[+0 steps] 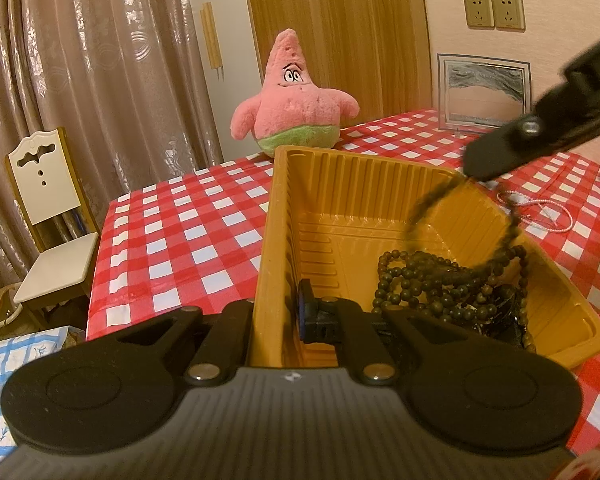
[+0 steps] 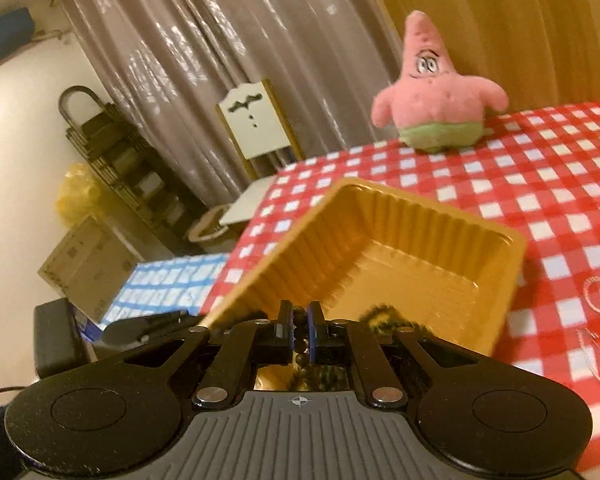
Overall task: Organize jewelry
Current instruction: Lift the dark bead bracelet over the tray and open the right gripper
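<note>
Left claw [image 1: 278, 316] clamped on the yellow tray's [image 1: 380, 184] near wall, lower centre; right claw [image 2: 299, 330] pinching dark bead string [image 2: 300, 334] above tray.

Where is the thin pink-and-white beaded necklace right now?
In the left wrist view, the thin pink-and-white beaded necklace lies on the red-and-white checked tablecloth, just right of the ribbed orange plastic tray, outside it.

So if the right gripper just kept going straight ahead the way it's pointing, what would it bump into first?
Probably the far wall of the yellow tray. The right gripper, shut on the dark bead string, points down into the tray; blur leaves depth uncertain.
</note>
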